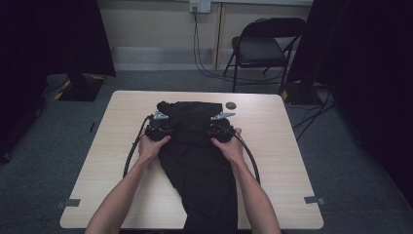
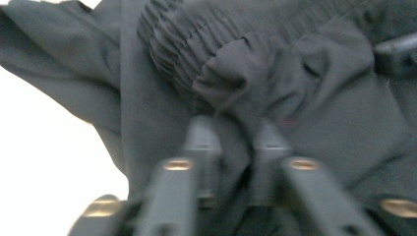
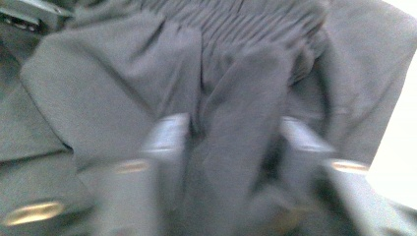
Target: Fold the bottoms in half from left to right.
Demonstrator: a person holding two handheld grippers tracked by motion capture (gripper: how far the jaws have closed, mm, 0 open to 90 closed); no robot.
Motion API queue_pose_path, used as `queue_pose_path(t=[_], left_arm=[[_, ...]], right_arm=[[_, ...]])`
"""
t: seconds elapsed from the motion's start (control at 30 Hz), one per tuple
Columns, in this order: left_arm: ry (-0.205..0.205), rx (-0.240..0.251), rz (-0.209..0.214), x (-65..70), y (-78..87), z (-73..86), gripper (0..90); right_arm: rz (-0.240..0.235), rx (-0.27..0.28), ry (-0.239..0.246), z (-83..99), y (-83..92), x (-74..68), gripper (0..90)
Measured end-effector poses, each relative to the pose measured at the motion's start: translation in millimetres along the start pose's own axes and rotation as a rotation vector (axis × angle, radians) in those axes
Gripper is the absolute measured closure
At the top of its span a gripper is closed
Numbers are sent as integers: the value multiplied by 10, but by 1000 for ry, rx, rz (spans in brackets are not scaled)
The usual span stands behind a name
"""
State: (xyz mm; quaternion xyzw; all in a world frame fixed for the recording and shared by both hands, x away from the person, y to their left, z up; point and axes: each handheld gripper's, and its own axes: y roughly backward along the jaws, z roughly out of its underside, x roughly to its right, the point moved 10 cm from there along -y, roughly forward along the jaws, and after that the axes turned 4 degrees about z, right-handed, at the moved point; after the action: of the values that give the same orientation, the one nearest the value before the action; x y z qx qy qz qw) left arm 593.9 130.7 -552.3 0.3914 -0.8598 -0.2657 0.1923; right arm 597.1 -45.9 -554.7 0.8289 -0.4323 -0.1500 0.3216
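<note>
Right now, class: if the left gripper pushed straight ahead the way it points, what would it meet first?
Probably the gathered waistband of the black garment, bunched just past the left gripper.

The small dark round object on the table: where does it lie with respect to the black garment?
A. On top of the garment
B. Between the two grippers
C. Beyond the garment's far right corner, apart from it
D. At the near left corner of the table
C: in the high view the small dark round object lies on the bare table, just past the far right corner of the black garment, not touching it.
</note>
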Motion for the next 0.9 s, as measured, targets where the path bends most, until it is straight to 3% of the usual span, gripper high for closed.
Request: queue_pose_path(t=[0.03, 0.07, 0.1, 0.13, 0.23, 0.27, 0.37, 0.4, 0.43, 0.47, 0.57, 0.6, 0.63, 0.67, 0.7, 0.73, 0.77, 0.8, 0.83, 0.9], left_arm=[[-5, 18, 5, 1, 38, -60, 799], [10, 62, 43, 23, 138, -208, 843], [10, 62, 43, 23, 138, -208, 847], [-2, 89, 47, 33, 228, -341, 847], [-5, 194, 67, 87, 537, -751, 852], [-23, 231, 79, 134, 673, -888, 852], [-111, 290, 115, 383, 1088, -1155, 852], [-131, 302, 134, 495, 1219, -1190, 850], [-145, 322, 160, 609, 1352, -1204, 850], [-149, 343, 189, 728, 1464, -1195, 849], [-169, 328, 231, 1023, 1662, -1039, 849], [-174, 308, 247, 1110, 1700, -947, 849], [-171, 298, 252, 1164, 1723, -866, 849], [-159, 268, 282, 1282, 1740, -609, 849], [-159, 268, 282, 1282, 1740, -609, 849], [-141, 235, 302, 1344, 1717, -417, 849], [-143, 207, 313, 1388, 1685, -264, 849], [-142, 174, 323, 1422, 1635, -109, 849], [-135, 140, 328, 1444, 1570, 39, 849], [-122, 64, 331, 1450, 1397, 340, 848]], right_arm=[[0, 0, 0, 0, 0, 0, 747], [-25, 42, -21, -112, 88, 22, 857], [-25, 42, -21, -112, 88, 22, 857], [-12, 59, -19, -178, 132, 39, 860], [-12, 131, -35, -546, 386, 91, 864], [-14, 165, -43, -684, 503, 110, 864], [-18, 264, -32, -1023, 941, 134, 864], [-31, 310, -3, -1130, 1257, 90, 864], [-31, 310, -3, -1130, 1257, 90, 864], [-40, 321, 14, -1146, 1394, 52, 864], [-63, 329, 63, -1070, 1745, -99, 865], [-71, 309, 95, -897, 1904, -227, 864], [-71, 309, 95, -897, 1904, -227, 864], [-99, 276, 108, -626, 2002, -367, 865], [-99, 276, 108, -626, 2002, -367, 865], [-110, 260, 108, -507, 2025, -422, 865], [-130, 234, 113, -294, 2045, -520, 865], [-149, 172, 121, 64, 2004, -666, 864], [-149, 172, 121, 64, 2004, -666, 864], [-167, 104, 127, 407, 1896, -791, 864]])
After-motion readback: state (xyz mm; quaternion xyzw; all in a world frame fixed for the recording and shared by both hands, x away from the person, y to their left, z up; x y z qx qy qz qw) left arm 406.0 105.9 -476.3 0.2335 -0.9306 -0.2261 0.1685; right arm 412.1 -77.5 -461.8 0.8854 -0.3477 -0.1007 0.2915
